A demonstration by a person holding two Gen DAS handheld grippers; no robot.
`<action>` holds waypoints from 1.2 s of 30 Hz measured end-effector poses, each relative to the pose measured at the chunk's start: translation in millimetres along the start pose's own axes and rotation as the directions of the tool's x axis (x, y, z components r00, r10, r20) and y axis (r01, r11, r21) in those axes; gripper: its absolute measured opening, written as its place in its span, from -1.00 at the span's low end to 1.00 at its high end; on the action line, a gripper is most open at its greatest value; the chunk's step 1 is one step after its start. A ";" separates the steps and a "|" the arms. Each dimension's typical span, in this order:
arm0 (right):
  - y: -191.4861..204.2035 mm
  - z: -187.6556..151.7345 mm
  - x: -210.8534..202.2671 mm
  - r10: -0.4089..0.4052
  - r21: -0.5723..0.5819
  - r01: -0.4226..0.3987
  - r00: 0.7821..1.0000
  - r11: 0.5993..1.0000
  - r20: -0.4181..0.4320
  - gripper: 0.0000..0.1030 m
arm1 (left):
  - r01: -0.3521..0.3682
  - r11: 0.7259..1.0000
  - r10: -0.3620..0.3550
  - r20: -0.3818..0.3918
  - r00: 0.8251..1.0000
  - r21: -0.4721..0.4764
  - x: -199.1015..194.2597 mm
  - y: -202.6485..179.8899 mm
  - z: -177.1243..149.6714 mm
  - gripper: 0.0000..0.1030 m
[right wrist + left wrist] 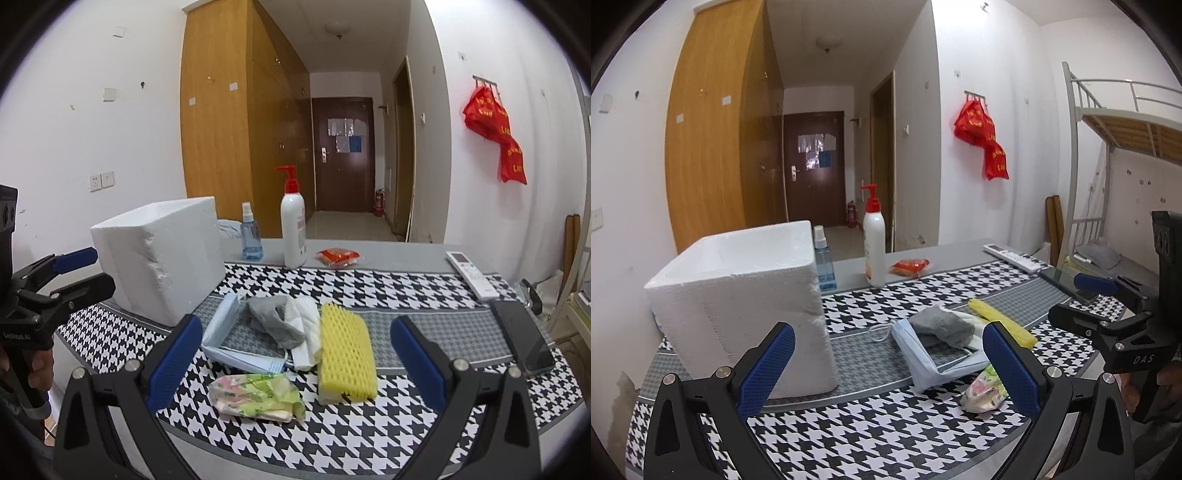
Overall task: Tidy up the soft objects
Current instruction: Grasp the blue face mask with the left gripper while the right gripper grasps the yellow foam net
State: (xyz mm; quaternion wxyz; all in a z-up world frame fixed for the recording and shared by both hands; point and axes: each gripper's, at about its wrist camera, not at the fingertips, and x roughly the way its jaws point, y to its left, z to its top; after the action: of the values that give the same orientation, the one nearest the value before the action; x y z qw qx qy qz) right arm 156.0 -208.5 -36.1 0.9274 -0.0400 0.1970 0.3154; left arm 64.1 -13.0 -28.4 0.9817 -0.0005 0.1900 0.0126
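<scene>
A pale blue surgical mask [225,332], a crumpled grey sock [275,319] on a white cloth [308,328], a yellow foam net sleeve [347,354] and a floral tissue pack [255,395] lie clustered near the desk's [424,424] front edge, on its houndstooth cloth. A white foam box [159,251] stands toward the left edge; its inside is hard to see. The left claw [888,363] and right claw [295,362] both hover wide and empty above the front edge.
</scene>
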 end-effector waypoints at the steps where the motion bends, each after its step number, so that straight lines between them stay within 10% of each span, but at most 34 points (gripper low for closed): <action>1: -1.2 -1.1 1.9 -0.003 0.001 0.003 1.000 1.000 -0.007 1.00 | 0.003 1.000 -0.003 -0.006 1.000 0.001 2.4 -1.0 -0.2 0.98; 36: -39.8 -26.5 62.6 -0.058 0.027 0.066 0.972 0.997 -0.227 1.00 | 0.018 0.999 -0.005 -0.256 0.967 0.046 97.7 -33.2 -15.1 0.98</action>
State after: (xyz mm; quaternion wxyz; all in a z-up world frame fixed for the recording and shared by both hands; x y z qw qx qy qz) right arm 216.2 -209.9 -86.9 0.9090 -0.0658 0.3050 0.2763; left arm 149.9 -43.9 -78.9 0.9488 0.0203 0.3152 0.0021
